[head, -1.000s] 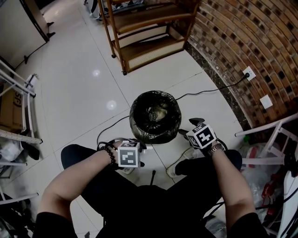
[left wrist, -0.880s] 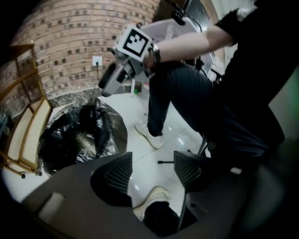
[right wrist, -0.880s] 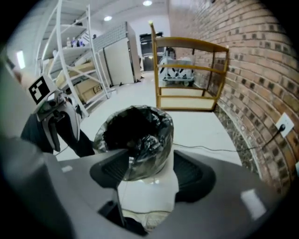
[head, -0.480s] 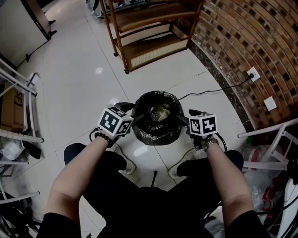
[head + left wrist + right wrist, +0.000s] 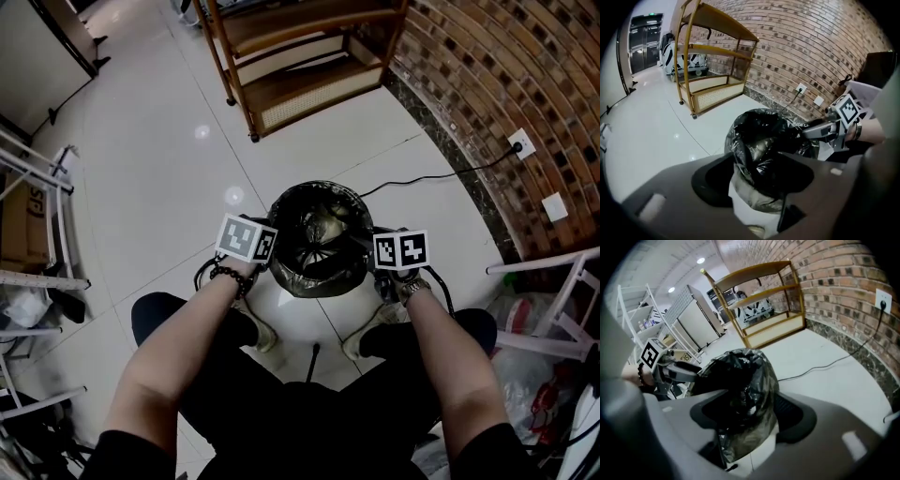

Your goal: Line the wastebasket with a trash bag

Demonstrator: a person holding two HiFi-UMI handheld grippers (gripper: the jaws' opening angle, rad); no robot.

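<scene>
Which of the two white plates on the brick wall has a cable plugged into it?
The farther wall plate, higher in the head view: a black cable trails from it. The nearer plate has nothing plugged in.

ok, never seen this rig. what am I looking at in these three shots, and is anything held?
No robot: a person holds a two-jaw left gripper and right gripper, one per hand; the marker cubes belong to them. The head view looks down from the person's head; each gripper view rides on its gripper, looking along the jaws. On the tiled floor stands a wastebasket with a black trash bag over its rim, a wooden shelf behind. Both grippers straddle that rim. The left jaws have just been opening slightly and don't visibly pinch it; whether the right ones pinch is unclear.
</scene>
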